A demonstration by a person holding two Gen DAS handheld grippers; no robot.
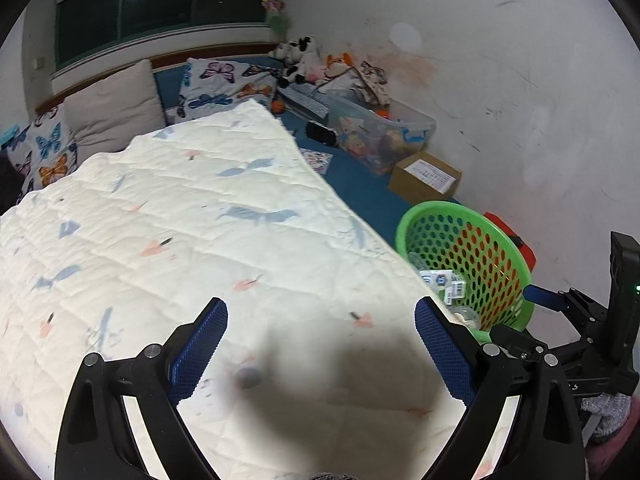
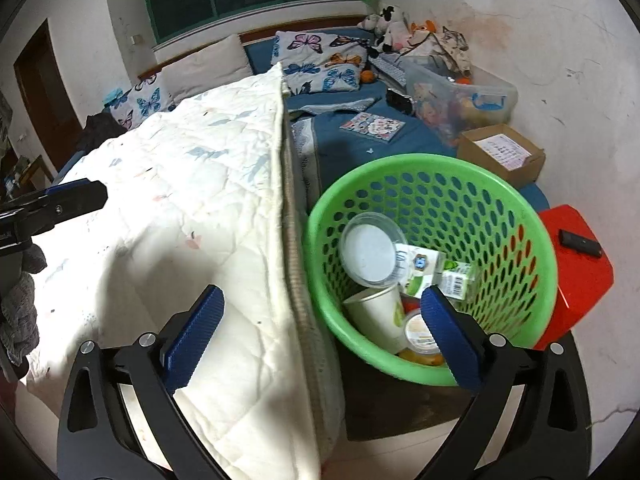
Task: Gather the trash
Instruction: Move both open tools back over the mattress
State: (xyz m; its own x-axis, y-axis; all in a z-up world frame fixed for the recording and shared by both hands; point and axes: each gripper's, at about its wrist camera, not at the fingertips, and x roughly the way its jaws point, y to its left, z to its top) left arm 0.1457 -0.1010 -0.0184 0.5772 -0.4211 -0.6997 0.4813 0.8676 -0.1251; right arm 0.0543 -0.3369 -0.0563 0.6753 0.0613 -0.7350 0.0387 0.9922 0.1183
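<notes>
Beside quilt (image 2: 192, 208), green basket (image 2: 520, 216) tilts, mouth facing upward.

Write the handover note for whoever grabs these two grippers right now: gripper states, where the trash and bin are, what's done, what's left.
Left gripper: open, empty, over the white quilt.
Right gripper: open, empty, above the quilt's edge and the green basket.
The basket sits beside the bed, next to the red stool.
Done: the basket already holds a clear lid, a paper cup, a carton and a small tub.
Left: no loose trash shows on the quilt in either view; check the cluttered blue sheet near the wall before calling it finished.
</notes>
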